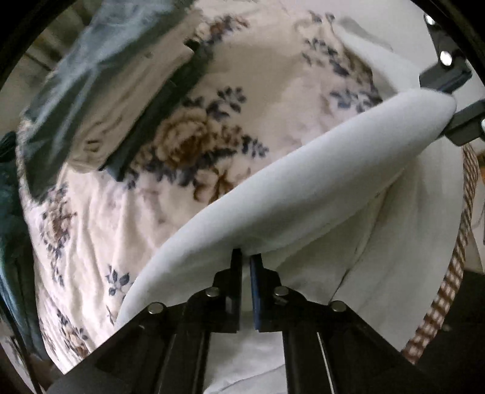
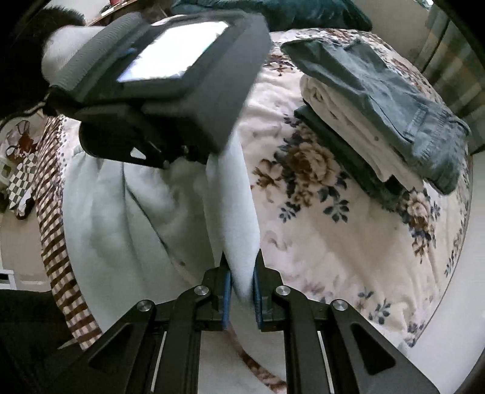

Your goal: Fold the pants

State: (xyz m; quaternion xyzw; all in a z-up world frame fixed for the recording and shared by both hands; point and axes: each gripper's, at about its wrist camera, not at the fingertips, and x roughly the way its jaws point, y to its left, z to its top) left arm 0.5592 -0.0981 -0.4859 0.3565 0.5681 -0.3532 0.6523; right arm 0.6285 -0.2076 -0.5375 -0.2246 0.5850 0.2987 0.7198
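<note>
White pants (image 1: 303, 194) are held up over a floral bed cover, their top edge stretched taut between both grippers. My left gripper (image 1: 246, 257) is shut on one end of that edge; the cloth hangs down to the right. My right gripper (image 2: 242, 266) is shut on the other end of the pants (image 2: 236, 212). In the left wrist view the right gripper (image 1: 454, 100) shows at the upper right, clamped on the cloth. In the right wrist view the left gripper (image 2: 209, 157) sits at the upper left under its grey camera body.
A stack of folded clothes (image 2: 385, 121), grey pants on top of white and dark ones, lies on the floral bed cover (image 2: 333, 242); it also shows in the left wrist view (image 1: 100, 100). A brown checked sheet (image 2: 54, 230) edges the bed. A dark green pillow (image 2: 303, 12) lies at the far end.
</note>
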